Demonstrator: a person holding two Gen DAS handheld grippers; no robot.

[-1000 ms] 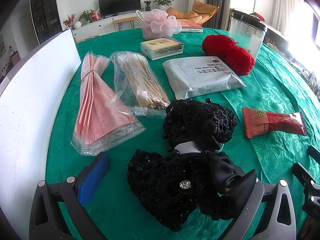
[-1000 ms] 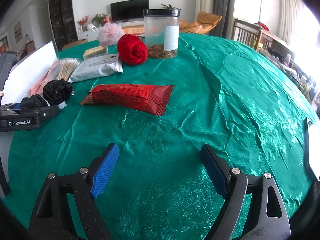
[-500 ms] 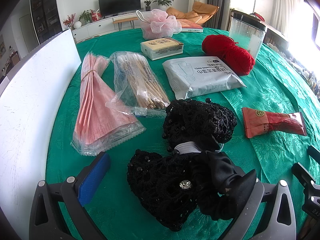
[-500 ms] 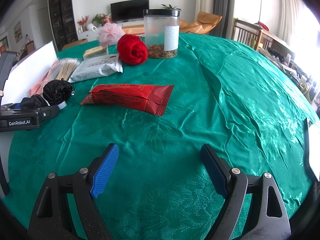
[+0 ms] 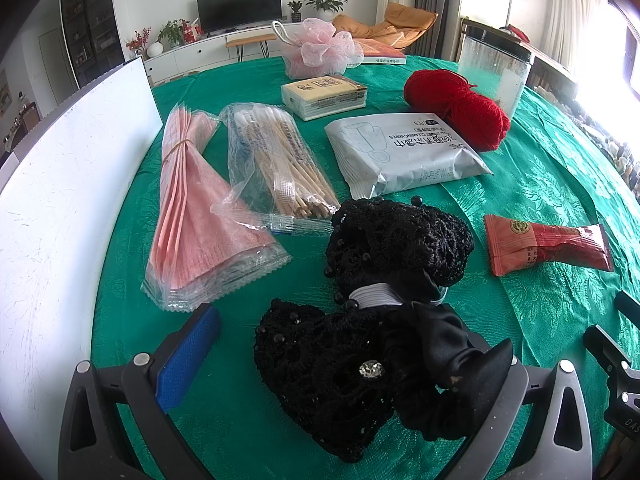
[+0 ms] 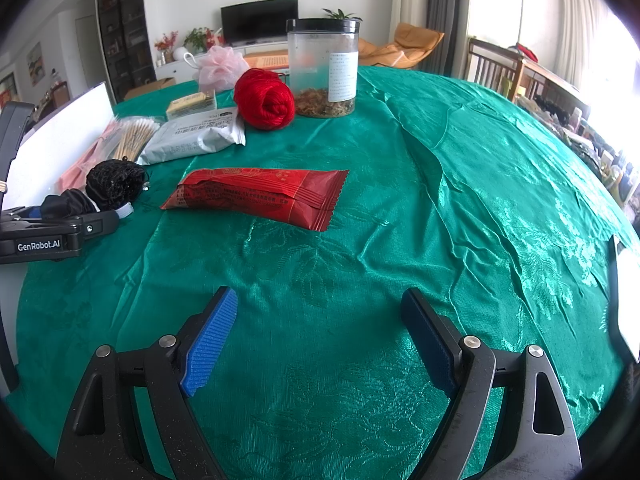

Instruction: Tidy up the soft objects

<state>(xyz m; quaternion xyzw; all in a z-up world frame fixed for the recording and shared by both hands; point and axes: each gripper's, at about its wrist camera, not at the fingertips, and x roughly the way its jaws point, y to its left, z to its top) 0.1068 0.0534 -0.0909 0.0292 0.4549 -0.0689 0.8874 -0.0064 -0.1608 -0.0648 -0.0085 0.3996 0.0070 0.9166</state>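
A black crocheted hair net with a satin bow (image 5: 372, 340) lies on the green tablecloth (image 5: 540, 168), its near part between the fingers of my open left gripper (image 5: 344, 364); the right finger is hidden behind the bow. It also shows in the right wrist view (image 6: 112, 184). My right gripper (image 6: 320, 340) is open and empty above bare cloth. A red yarn ball (image 5: 456, 108), a pink bath pouf (image 5: 320, 50), a pack of pink cloths (image 5: 192, 208) and a grey wipes pack (image 5: 404, 152) lie farther off.
A bag of cotton swabs (image 5: 272, 160), a tissue pack (image 5: 324, 96), a clear jar (image 6: 322, 68) and a red snack packet (image 6: 260, 196) are on the table. A white board (image 5: 60, 200) stands along the left edge.
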